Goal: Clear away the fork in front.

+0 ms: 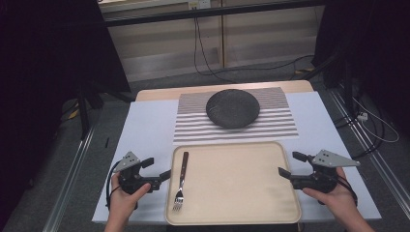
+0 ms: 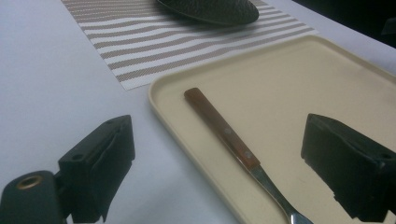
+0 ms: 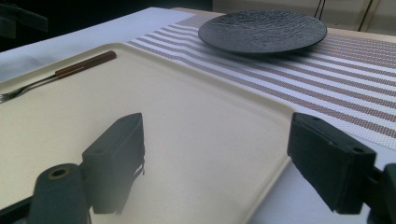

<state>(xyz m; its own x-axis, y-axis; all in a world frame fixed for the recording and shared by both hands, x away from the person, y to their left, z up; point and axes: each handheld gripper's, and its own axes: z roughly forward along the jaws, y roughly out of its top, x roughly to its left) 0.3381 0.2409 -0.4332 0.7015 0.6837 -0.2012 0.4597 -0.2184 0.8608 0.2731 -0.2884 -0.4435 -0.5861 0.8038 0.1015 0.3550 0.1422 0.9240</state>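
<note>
A fork (image 1: 181, 181) with a brown wooden handle lies lengthwise in the left part of a beige tray (image 1: 241, 183), tines toward the near edge. My left gripper (image 1: 158, 167) sits just left of the tray, open and pointing at the fork's handle. In the left gripper view the jaws of that gripper (image 2: 219, 140) stand wide apart, and the fork (image 2: 224, 133) lies ahead between them, untouched. My right gripper (image 1: 289, 163) is at the tray's right edge, open and empty. In the right gripper view its jaws (image 3: 217, 126) straddle the tray's rim (image 3: 261, 100), with the fork (image 3: 70, 70) far across.
A dark round plate (image 1: 233, 108) rests on a striped placemat (image 1: 280, 121) behind the tray. Everything sits on a white tabletop (image 1: 145, 130). Cables trail over the floor beyond the table's far edge.
</note>
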